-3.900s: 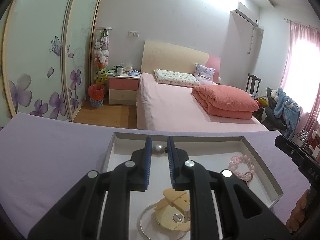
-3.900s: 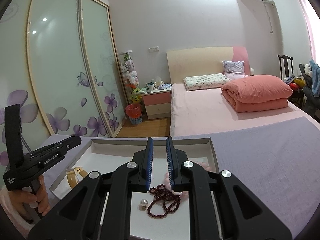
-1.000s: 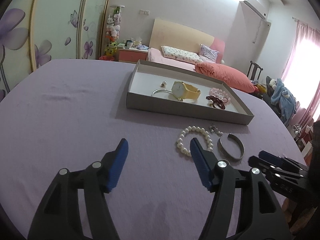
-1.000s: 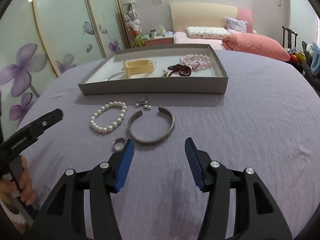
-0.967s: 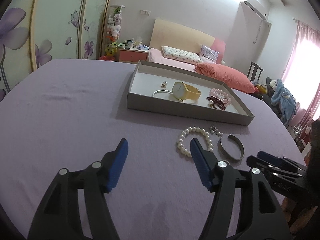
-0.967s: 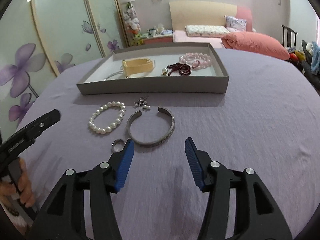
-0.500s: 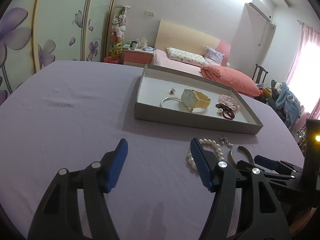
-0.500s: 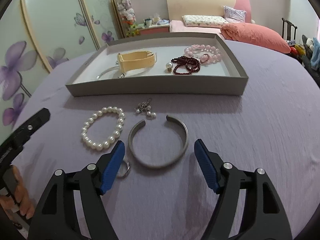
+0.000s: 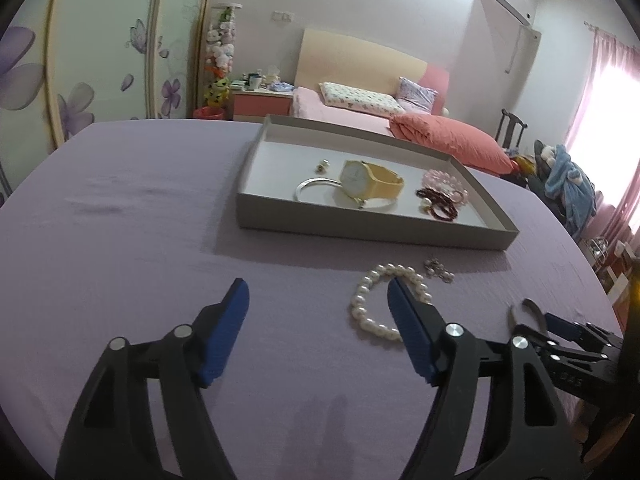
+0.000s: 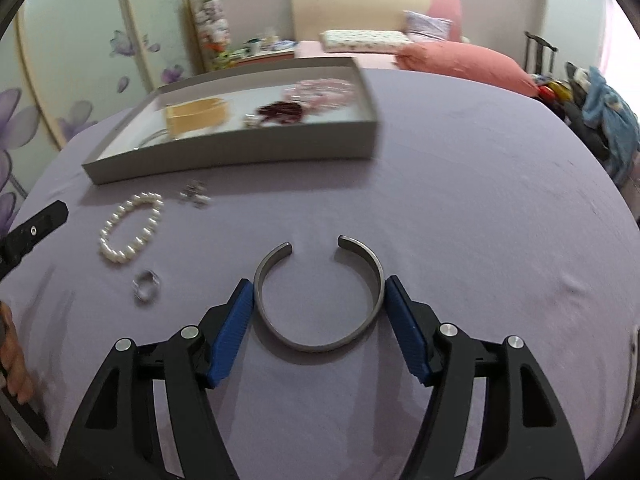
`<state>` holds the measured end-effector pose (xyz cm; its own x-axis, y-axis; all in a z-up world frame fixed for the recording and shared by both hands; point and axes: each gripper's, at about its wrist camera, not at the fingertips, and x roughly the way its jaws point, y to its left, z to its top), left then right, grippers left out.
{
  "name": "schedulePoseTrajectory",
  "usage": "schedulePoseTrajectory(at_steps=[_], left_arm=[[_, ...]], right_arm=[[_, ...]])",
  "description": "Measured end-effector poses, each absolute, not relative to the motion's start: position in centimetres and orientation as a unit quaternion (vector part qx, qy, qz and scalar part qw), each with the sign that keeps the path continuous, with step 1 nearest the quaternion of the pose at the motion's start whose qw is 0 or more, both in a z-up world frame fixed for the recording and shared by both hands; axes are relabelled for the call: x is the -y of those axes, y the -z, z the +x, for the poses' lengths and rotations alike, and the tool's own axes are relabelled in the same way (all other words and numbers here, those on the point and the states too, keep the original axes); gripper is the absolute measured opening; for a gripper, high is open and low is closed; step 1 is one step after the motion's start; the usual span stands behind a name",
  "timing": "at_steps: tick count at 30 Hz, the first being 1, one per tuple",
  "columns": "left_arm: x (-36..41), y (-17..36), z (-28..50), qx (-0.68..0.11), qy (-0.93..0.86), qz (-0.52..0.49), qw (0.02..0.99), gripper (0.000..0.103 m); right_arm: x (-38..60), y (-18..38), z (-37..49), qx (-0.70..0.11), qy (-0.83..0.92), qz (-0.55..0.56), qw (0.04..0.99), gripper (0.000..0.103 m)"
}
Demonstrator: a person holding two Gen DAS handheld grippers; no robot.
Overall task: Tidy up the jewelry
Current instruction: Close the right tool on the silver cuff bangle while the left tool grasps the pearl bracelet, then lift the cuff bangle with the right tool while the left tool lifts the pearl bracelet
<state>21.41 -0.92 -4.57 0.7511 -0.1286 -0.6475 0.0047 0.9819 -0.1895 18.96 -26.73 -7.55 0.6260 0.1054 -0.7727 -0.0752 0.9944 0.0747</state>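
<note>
steel cuff bracketed by the right gripper's spread jaws

the right gripper (image 10: 319,300) has dropped low and now straddles the silver cuff (image 10: 318,300) on the purple tabletop (image 10: 460,208), jaws released on either side, nothing clenched yet; half a second ago it hung further back, so pickup looks imminent. the left gripper (image 9: 318,308) hovers with jaws apart beside the pearl bracelet (image 9: 386,300). a ring (image 10: 146,285) and earrings (image 10: 194,194) lie loose too, short of the grey tray (image 10: 240,152) already holding the watch (image 9: 370,178) and beads (image 9: 440,200).

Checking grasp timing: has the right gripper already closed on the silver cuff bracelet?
No, the right gripper is open, its pads flanking the silver cuff bracelet on the cloth.
</note>
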Motion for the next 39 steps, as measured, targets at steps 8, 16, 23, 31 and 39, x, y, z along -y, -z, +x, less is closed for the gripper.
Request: schedulePoseTrajectory(at_steps=[8,16,23,31,39], left_arm=[[5.0,5.9,23.5,-0.396,0.067,-0.044,0.915,0.084],[7.6,7.3,26.2,-0.435,0.057,-0.016,0.898,0.087],[5.4,6.6,26.5,-0.422,0.044,-0.048,0.904,0.055],[6.4,7.6,26.4,-0.434,0.052,0.008,0.899,0.035],[6.8,7.6,25.9,-0.431,0.072,0.034,0.899,0.01]], right_arm=[[27.8,7.7,17.2,-0.426,-0.045,0.007,0.903,0.067],[27.7,7.7,17.9,-0.425,-0.052,0.003,0.904,0.067],[27.7,7.6,17.8,-0.424,-0.055,0.004,0.904,0.067],[27.7,7.6,17.8,-0.424,-0.055,0.004,0.904,0.067],[27.6,7.7,17.8,-0.426,-0.058,-0.002,0.903,0.072]])
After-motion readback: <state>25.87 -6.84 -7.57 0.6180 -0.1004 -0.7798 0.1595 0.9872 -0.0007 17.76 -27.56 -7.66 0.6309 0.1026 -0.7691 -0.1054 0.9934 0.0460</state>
